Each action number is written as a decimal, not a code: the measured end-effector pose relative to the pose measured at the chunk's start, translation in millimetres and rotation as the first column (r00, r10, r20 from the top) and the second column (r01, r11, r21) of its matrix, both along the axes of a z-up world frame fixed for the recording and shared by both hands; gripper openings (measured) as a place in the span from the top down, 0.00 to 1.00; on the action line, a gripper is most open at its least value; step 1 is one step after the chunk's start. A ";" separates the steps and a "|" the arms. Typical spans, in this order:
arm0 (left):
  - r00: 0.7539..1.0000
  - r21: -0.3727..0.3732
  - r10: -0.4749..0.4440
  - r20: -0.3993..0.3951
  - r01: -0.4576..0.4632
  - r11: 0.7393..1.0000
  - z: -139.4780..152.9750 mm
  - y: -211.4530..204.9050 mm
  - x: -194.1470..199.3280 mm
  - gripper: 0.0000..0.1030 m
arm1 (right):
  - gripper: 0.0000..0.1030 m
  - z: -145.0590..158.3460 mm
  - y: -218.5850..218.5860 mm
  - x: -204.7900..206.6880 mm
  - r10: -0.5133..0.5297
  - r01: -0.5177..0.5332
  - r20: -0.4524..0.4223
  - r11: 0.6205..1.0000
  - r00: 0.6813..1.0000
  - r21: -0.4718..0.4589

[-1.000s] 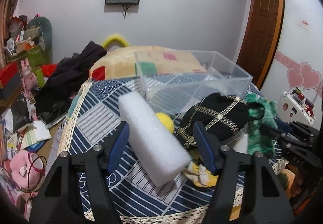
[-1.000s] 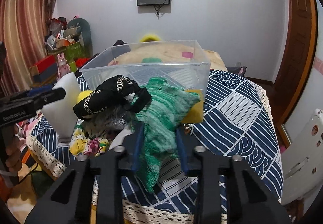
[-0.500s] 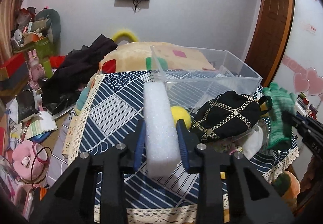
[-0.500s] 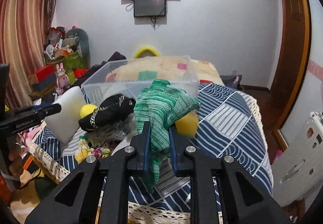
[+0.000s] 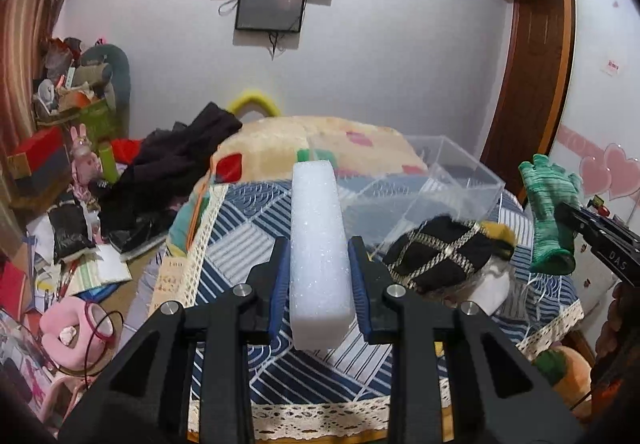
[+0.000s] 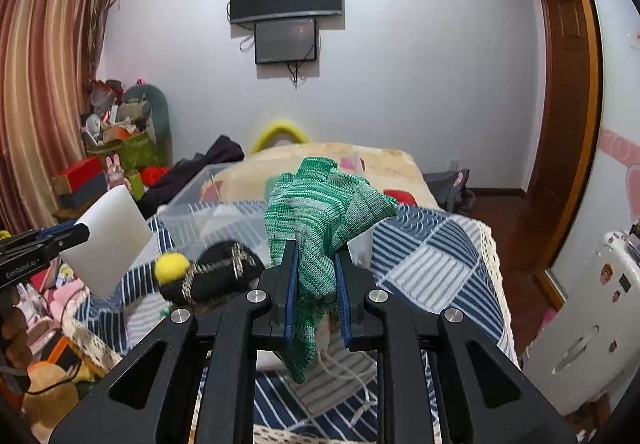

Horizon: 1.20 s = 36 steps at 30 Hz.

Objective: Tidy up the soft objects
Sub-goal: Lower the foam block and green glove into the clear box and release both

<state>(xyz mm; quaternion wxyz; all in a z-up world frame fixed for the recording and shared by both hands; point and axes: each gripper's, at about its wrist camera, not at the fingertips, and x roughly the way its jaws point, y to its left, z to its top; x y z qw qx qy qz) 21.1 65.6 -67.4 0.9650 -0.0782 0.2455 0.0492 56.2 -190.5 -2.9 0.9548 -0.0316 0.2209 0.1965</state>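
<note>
My left gripper (image 5: 319, 268) is shut on a long white foam block (image 5: 316, 236) and holds it above the table; the block also shows in the right wrist view (image 6: 116, 240). My right gripper (image 6: 315, 264) is shut on a green knit glove (image 6: 320, 212), lifted above the table; the glove also shows in the left wrist view (image 5: 550, 212). A clear plastic bin (image 5: 460, 180) stands on the blue patterned tablecloth (image 5: 248, 228). A black cap with gold chains (image 5: 436, 256) and a yellow ball (image 6: 172, 268) lie in front of the bin.
A bed with a beige blanket (image 5: 320, 140) and dark clothes (image 5: 180, 152) lies behind the table. Clutter covers the floor at the left (image 5: 60, 244). A wooden door (image 6: 560, 124) is at the right. A white appliance (image 6: 592, 304) stands near the table's right side.
My left gripper closed on the foam block and lifted it off the table. My right gripper lifted the green glove higher, away from the pile.
</note>
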 end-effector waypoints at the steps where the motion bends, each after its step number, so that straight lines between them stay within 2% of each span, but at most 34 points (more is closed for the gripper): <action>1: 1.000 0.004 0.001 0.012 -0.001 1.000 3.8 0.0 -1.1 0.72 | 0.85 2.4 0.9 0.0 0.001 -0.001 0.008 1.000 1.000 0.001; 10: 0.993 0.025 -0.031 0.112 0.028 0.999 37.6 -4.6 14.6 0.72 | 0.85 25.1 11.3 10.3 0.002 -0.002 0.100 1.000 0.995 0.002; 21: 0.988 0.022 -0.084 0.129 0.081 0.996 50.8 -9.5 66.0 0.72 | 0.85 32.6 32.2 42.2 0.008 -0.005 0.146 1.000 0.989 -0.020; 30: 0.994 -0.037 -0.089 0.058 0.091 0.995 33.4 -0.6 125.2 0.72 | 0.85 21.0 51.3 74.7 0.050 -0.042 0.109 0.996 0.993 -0.077; 36: 0.995 -0.069 -0.096 0.004 0.096 0.993 12.6 0.2 157.2 0.72 | 0.85 0.1 64.8 93.4 0.079 -0.072 0.040 0.987 0.996 -0.142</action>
